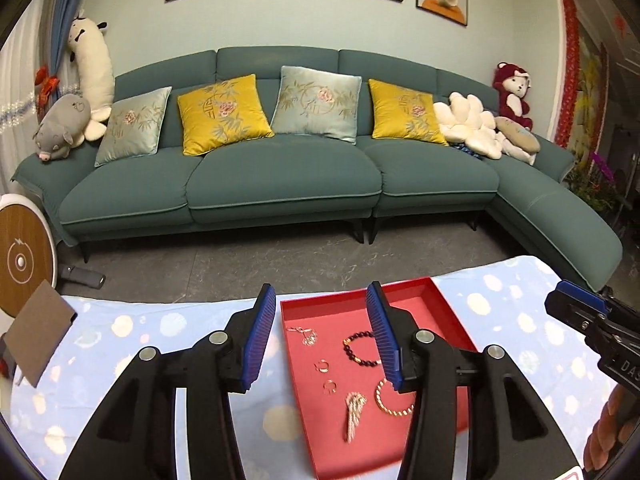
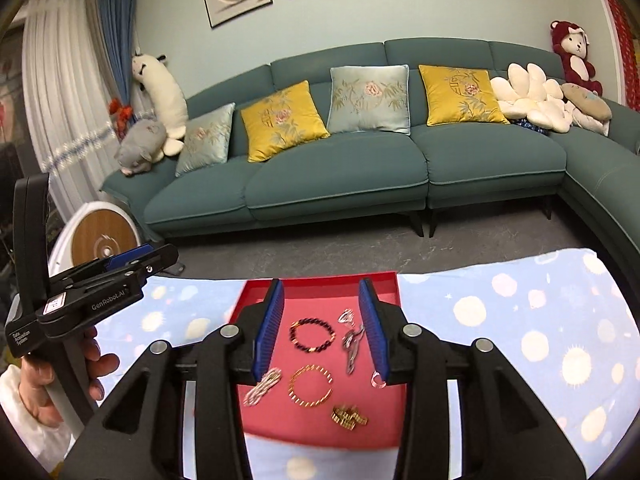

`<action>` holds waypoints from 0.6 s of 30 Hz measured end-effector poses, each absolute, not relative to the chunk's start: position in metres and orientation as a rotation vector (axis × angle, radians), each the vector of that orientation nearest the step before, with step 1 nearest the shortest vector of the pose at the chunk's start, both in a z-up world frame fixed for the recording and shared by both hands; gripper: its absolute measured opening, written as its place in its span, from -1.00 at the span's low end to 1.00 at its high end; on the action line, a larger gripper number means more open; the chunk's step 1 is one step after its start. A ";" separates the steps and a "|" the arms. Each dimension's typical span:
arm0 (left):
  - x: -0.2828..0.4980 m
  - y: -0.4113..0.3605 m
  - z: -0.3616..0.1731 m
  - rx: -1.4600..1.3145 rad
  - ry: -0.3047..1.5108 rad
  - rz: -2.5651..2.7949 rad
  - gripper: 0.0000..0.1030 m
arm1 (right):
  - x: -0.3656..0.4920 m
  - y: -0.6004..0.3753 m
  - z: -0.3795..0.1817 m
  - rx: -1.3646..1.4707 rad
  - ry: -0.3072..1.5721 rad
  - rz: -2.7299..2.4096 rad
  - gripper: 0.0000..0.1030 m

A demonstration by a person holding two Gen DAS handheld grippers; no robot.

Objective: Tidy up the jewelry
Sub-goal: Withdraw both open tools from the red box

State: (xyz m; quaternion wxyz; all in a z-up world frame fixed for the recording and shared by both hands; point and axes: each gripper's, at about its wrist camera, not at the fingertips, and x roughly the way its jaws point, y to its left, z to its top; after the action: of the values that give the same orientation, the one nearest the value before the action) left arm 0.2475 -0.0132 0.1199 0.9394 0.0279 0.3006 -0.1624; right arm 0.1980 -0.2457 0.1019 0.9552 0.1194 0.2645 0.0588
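Note:
A shallow red tray (image 1: 448, 304) lies on a blue patterned cloth and also shows in the right wrist view (image 2: 320, 282). In it lie a dark bead bracelet (image 2: 311, 335), a gold hoop bracelet (image 2: 311, 385), a silver wing brooch (image 1: 354, 414), a gold clip (image 2: 349, 417), small rings (image 1: 322, 366) and a silver chain piece (image 1: 306, 334). My left gripper (image 1: 322, 340) is open and empty above the tray's left side. My right gripper (image 2: 322, 330) is open and empty above the tray's middle.
The table is covered by a light blue cloth with pale dots (image 2: 520, 320). A brown card (image 1: 38, 332) lies at its left edge. A teal sofa (image 1: 280, 168) with cushions and plush toys stands beyond a strip of grey floor.

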 end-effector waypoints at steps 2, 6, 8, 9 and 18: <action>0.233 -0.011 0.125 0.058 0.611 -0.334 -0.09 | 0.185 -0.244 0.104 0.232 0.531 0.109 -0.27; 0.197 -0.007 0.129 0.049 0.585 -0.329 -0.09 | 0.161 -0.240 0.101 0.237 0.530 0.099 -0.27; 0.176 -0.008 0.125 0.069 0.563 -0.303 -0.02 | 0.146 -0.235 0.097 0.225 0.529 0.090 -0.27; 0.166 -0.011 0.121 0.079 0.561 -0.286 0.06 | 0.139 -0.232 0.093 0.217 0.531 0.085 -0.27; 0.103 -0.018 0.063 0.155 0.640 -0.139 0.22 | 0.087 -0.214 0.058 0.169 0.562 0.011 0.11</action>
State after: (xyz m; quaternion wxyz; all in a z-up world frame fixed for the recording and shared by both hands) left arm 0.1029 -0.0179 0.0625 0.9439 0.0759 0.3142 -0.0681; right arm 0.0870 -0.2137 0.0579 0.9572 0.0834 0.2770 0.0056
